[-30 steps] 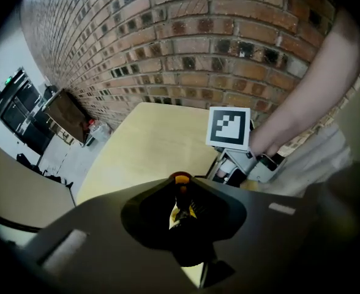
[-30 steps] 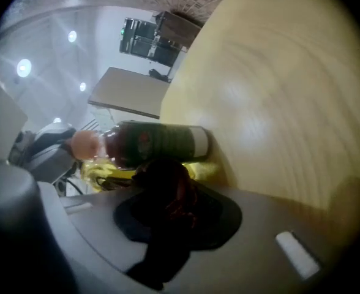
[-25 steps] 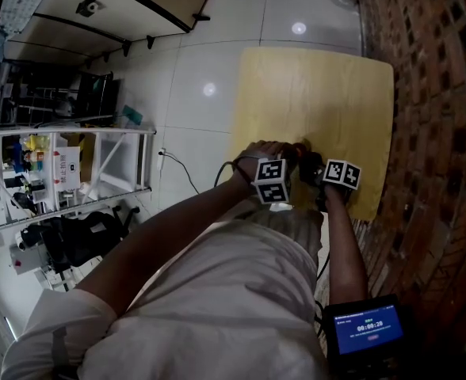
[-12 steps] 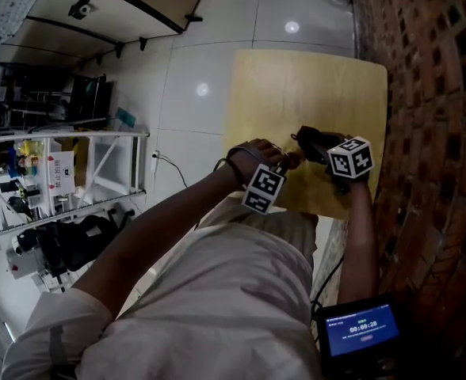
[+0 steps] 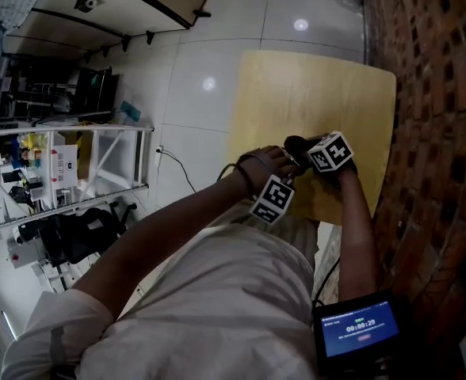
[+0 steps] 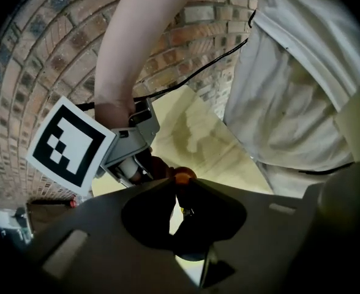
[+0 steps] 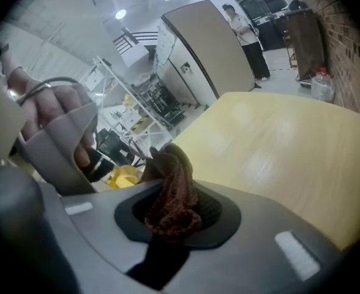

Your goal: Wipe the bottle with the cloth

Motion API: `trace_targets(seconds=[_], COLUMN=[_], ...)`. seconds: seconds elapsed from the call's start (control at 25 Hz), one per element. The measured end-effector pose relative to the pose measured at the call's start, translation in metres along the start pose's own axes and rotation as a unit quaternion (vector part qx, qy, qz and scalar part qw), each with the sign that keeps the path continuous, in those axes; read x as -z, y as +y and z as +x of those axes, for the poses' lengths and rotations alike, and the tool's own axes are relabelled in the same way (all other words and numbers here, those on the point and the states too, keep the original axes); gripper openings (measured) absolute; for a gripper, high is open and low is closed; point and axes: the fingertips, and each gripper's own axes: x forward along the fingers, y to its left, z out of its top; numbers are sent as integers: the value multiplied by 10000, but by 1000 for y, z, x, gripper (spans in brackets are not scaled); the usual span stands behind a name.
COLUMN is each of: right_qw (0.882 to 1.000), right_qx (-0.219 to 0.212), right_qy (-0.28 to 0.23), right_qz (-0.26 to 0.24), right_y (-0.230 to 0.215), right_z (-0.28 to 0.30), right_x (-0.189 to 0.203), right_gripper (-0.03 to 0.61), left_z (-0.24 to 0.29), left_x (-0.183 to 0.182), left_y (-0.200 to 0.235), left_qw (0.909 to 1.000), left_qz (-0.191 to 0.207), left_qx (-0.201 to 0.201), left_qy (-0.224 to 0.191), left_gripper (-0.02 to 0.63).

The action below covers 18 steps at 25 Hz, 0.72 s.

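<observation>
My left gripper [image 6: 179, 192] is shut on a small bottle [image 6: 181, 176]. Only the bottle's orange top shows past the dark jaws; a yellow part of the bottle [image 7: 123, 176] shows in the right gripper view. My right gripper [image 7: 171, 208] is shut on a bunched brown cloth [image 7: 172, 192], which stands up between its jaws. The brown cloth [image 6: 157, 166] lies right against the bottle's top. In the head view both grippers meet over the near edge of the wooden table [image 5: 312, 93]: left gripper [image 5: 288, 167], right gripper [image 5: 299, 147].
A brick wall [image 5: 439, 133] runs along the table's right side. A white shelf rack [image 5: 66, 172] with clutter stands on the tiled floor at left. A small screen [image 5: 357, 328] sits by the person's right hip. A person [image 7: 244, 35] stands far off.
The right gripper has moved away from the person and leftward, up to the left gripper, its marker cube turning. The left gripper's cube has tilted down toward the person.
</observation>
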Motion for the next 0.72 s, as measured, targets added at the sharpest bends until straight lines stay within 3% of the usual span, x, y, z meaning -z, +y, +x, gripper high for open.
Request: trace_targets(seconds=[0.2,0.32,0.4,0.44,0.48,0.56,0.64,0.72], right_qw=[9965,9840,9802,9842,9902,9970,9976,9942], right_qx=[568,1142,1518,1540,1357,405,-579,-889], right_qy=[544,1137,965,599,105,-629,-388,299], right_qz=[-268,-754,-826,-631,-321,178,-24,-535], right_y=[-23,-42,-58,-62,-60,-32,10,32], right_z=[22,32,17,6,-5,-17,-9,6], right_x=[30,61,59,48,32,2,-7,-1], right_gripper=[77,78,78,80,80,78,80,80], left_z=[-2,-1,-1,-1,-1,-2,-1,0], left_x=[-7,-6,-8,-9,-9,-7,-4,-4], left_y=[-2,1,2,2,1,-6,-13,-15], left_qw=[10000,9999,9997,9994,9988,9971,9952,9935], left_qz=[3,111,240,334,452,713,943,1114], left_qx=[63,60,64,76,89,101,111,126], left_qy=[-30,-55,-79,-107,-147,-228,-246,-214], left_gripper=[86,84,84,84,84,84,84,84])
